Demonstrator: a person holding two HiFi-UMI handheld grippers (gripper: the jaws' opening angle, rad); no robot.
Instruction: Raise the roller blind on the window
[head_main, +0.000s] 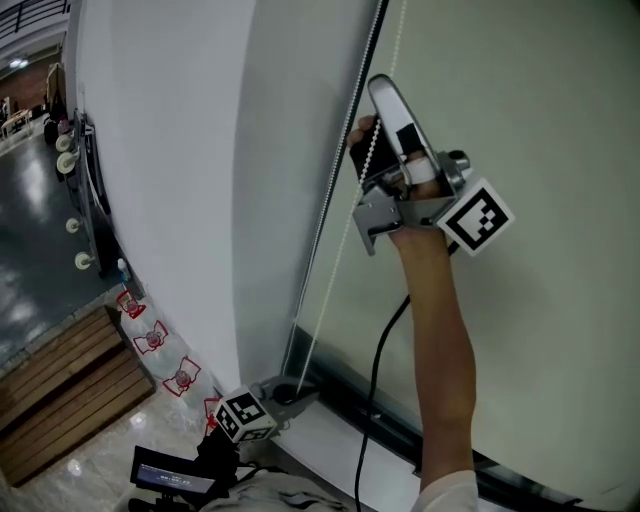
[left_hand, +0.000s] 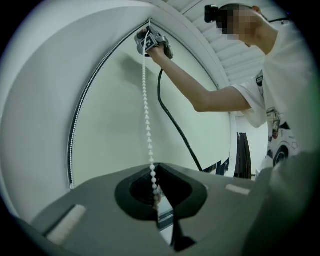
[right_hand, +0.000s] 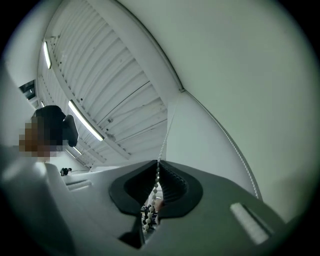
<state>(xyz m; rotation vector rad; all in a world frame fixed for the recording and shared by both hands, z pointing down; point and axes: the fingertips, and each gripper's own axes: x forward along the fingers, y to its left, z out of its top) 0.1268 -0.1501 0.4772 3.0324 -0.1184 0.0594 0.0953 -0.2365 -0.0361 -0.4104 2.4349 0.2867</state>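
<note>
Head view: R gripper (head_main: 383, 95) at 12 o'clock, clamped on bead chain (left_hand: 146, 107) beside roller blind (head_main: 540, 90). L gripper (left_hand: 154, 169) low at 7 o'clock, jaws pinched on same chain.

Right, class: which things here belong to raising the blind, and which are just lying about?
For the job: roller blind; bead chain; left gripper and right gripper, both shut on that chain.

Lying about: wooden platform; red-and-white items beside it.

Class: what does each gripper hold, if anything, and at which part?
Both hold the white bead chain: the left gripper is shut on its lower stretch, the right gripper on the same strand higher up.
</note>
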